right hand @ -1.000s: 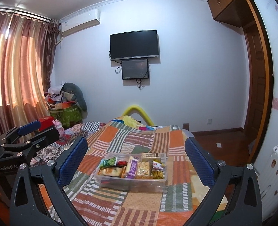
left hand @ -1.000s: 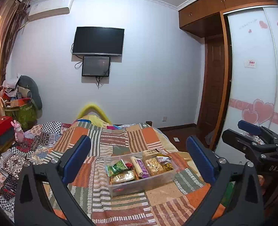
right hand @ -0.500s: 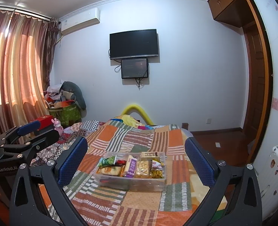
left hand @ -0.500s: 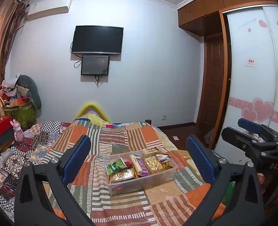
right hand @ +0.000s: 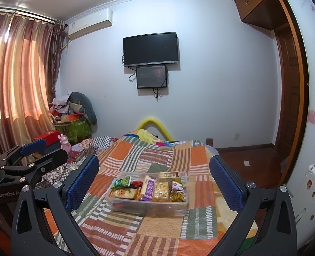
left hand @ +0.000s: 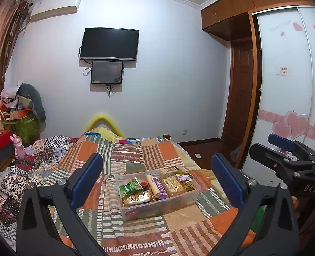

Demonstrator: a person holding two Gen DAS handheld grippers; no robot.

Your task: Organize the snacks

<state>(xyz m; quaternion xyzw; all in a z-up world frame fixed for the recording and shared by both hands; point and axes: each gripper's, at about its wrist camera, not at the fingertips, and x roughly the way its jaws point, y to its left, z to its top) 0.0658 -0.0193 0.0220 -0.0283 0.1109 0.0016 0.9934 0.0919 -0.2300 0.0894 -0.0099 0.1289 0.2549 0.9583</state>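
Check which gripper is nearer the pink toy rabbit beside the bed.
Left. The pink toy rabbit stands ahead and to the left of the left gripper; the right gripper sits further right, with the left one between it and the rabbit.

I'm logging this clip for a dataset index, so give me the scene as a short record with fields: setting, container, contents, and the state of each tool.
setting: bedroom, patchwork blanket on the bed
container: clear plastic bin sitting on the blanket
contents: packaged snacks, including a green packet and a purple-labelled pack
left tool: open, holding nothing, short of the bin
right tool: open, holding nothing, short of the bin
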